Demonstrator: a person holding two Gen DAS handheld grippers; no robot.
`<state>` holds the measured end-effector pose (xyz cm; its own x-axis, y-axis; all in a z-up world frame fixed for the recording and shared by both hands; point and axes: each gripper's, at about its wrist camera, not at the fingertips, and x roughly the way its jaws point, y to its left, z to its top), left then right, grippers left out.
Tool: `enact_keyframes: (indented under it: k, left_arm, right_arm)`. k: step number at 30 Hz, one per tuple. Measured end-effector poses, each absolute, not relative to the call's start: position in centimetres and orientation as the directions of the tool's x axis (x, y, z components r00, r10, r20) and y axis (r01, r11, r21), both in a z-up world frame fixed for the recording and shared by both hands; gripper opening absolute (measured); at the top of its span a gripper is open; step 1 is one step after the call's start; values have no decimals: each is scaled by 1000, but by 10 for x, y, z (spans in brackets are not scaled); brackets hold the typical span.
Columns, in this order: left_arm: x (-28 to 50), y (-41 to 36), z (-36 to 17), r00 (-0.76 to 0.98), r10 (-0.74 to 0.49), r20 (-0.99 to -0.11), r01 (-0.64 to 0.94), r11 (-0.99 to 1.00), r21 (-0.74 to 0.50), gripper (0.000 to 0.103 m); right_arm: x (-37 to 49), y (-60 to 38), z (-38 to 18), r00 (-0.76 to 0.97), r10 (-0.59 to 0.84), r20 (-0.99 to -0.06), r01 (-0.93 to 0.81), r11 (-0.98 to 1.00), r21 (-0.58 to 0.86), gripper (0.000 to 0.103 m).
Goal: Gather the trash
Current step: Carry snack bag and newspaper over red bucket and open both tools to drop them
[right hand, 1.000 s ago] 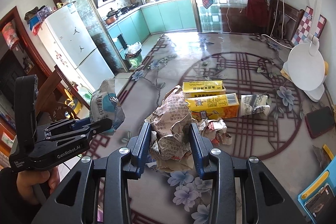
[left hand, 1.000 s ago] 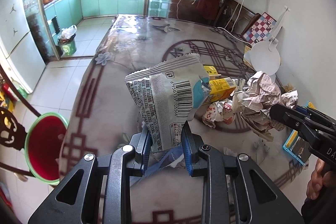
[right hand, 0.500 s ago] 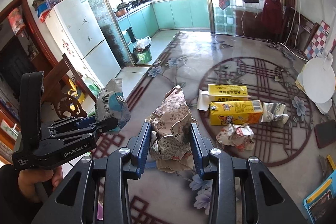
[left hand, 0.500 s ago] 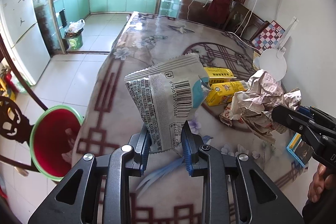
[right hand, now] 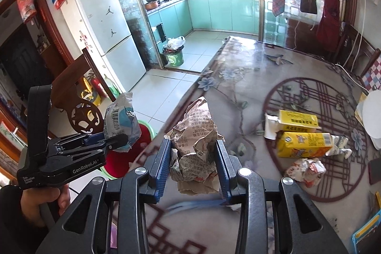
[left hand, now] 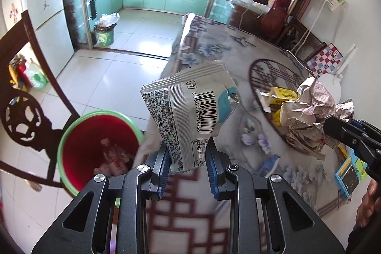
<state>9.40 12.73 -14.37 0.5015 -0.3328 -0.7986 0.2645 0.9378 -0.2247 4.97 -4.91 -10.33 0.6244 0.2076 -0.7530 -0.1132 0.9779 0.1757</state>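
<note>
My left gripper [left hand: 188, 168] is shut on a silver snack wrapper [left hand: 190, 111] with a barcode, held above the table's left edge. A red bin [left hand: 97, 144] with a green rim stands on the floor to its lower left, with some trash inside. My right gripper [right hand: 194, 166] is shut on a crumpled newspaper ball [right hand: 196, 154] over the table near its left edge. The newspaper ball also shows in the left wrist view [left hand: 309, 116], and the wrapper in the right wrist view [right hand: 121, 120]. Two yellow cartons [right hand: 302, 135] and a small crumpled wrapper [right hand: 306, 169] lie on the table.
The table [right hand: 238, 87] has a floral patterned cover. A dark wooden chair [left hand: 26, 106] stands beside the red bin. A white round fan [right hand: 371, 120], a phone [right hand: 375, 170] and a blue-yellow item [left hand: 350, 170] sit at the table's right. A green bin [left hand: 104, 36] stands by the kitchen door.
Both grippers have moved left toward the table's edge with their trash. The red bin now shows larger and closer beside the left gripper. The cartons have fallen further to the right.
</note>
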Motion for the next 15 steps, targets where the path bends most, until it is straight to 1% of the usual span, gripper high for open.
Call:
enact_keyframes:
  k: [6,15]
  left_arm:
    - [108,170,-153,511,-301,-805,218,951,-217,25]
    - [131,225,-181,478,-243,-844,128,970,-206,25]
  right_arm:
    - [73,2,-105,612,225,-758,-149,974,169,34]
    - [107,63,-121,573,261,-777,-199,964,178,34]
